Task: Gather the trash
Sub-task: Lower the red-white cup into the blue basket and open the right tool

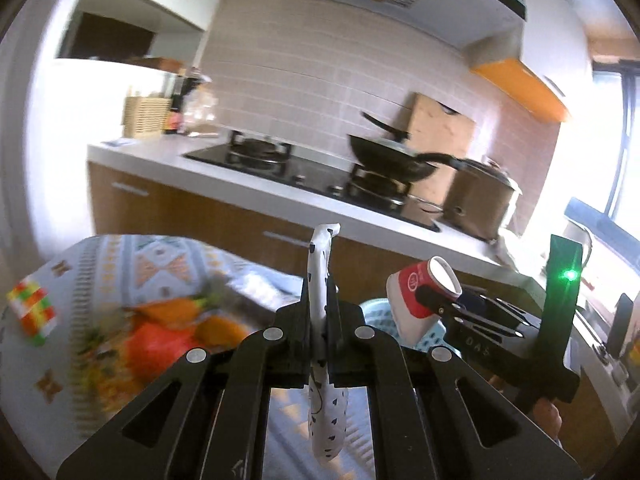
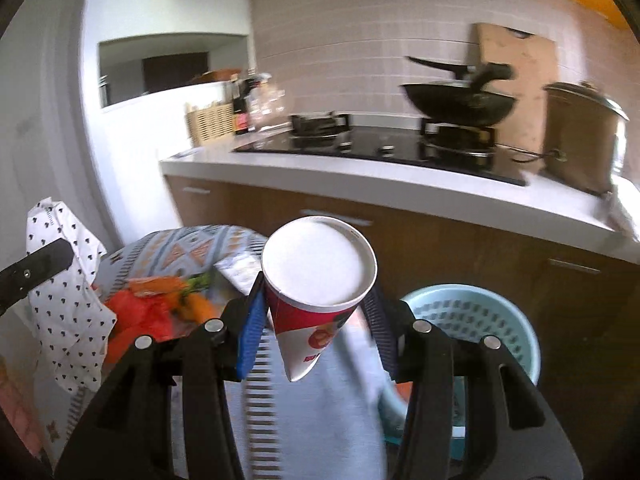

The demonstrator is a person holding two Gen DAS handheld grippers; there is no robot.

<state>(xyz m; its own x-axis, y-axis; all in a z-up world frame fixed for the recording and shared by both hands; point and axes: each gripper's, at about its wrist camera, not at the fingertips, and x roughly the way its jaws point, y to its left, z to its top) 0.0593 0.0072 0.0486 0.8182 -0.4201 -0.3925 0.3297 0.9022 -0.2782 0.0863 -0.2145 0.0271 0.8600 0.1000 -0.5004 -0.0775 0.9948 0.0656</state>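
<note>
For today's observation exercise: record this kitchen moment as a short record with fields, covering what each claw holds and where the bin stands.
left claw: shut on spotted paper wrapper
right claw: shut on red paper cup, mouth facing the camera
bin: pale blue basket, below and right of the cup
table: patterned cloth with orange trash

My left wrist camera looks along its black gripper fingers (image 1: pixel 320 320) toward the white kitchen counter with the black gas hob (image 1: pixel 312 176), from close above the patterned tablecloth (image 1: pixel 160 260). My right wrist camera faces that same counter (image 2: pixel 360 176), slightly nearer and further right.
</note>
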